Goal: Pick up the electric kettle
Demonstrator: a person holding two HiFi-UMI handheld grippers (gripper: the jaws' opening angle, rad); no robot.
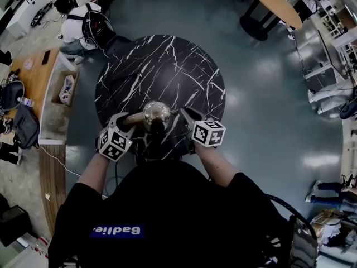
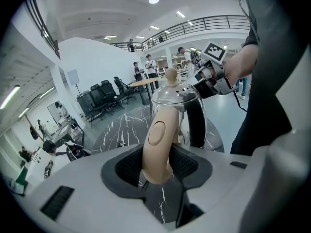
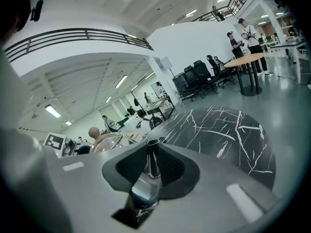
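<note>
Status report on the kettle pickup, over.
Copy: left gripper shut on beige handle, right gripper shut on spout. Upright kettle over black marble table. Nothing blocking.

I am recording the kettle [image 1: 157, 114] showing silver, its handle [image 2: 158, 147] beige; the table [image 1: 162, 66] showing black, white-veined.

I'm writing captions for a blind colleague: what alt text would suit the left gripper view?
The left tool clamps the beige handle of a shiny kettle. On the kettle's far side the right tool grips it too, above a black marble table in a bright hall.
</note>
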